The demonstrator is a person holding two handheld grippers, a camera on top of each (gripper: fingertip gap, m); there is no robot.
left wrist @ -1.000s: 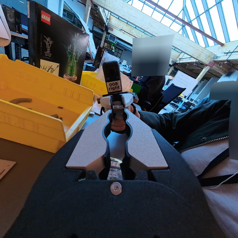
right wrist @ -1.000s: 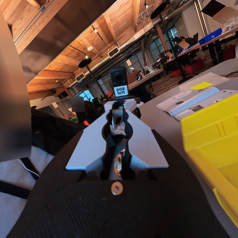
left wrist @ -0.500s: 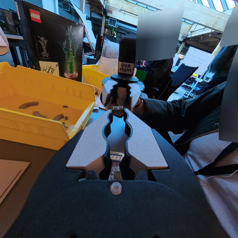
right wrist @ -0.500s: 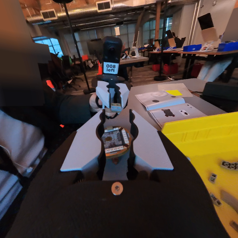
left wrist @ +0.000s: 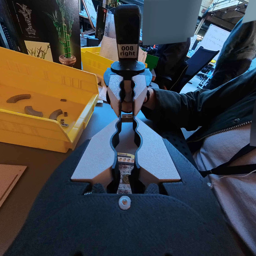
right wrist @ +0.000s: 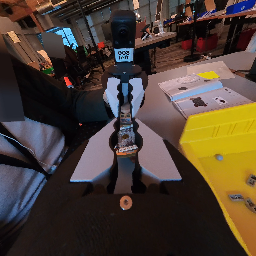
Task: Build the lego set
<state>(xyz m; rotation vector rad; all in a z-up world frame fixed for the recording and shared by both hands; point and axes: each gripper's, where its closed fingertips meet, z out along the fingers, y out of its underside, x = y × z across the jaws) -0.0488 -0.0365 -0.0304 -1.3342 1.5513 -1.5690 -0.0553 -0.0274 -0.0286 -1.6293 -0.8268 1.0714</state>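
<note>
Grey desk [right wrist: 159,110] mid-frame; left tool [left wrist: 126,119] and right tool [right wrist: 125,119] meet tip to tip, both clenched on small lego assembly [right wrist: 125,139]; yellow bin [left wrist: 45,88] left.

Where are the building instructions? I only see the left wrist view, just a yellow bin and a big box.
Observer: An open instruction booklet lies on the grey table, past the yellow bin, in the right wrist view.
Operator: Is anything beside it?
Observer: A yellow sheet lies just beyond it, on top of a pale sheet.
Operator: What does my little piece look like from the other side?
Observer: The small piece at the tips of the left hand-held gripper shows a tan face with dark holes.
</note>
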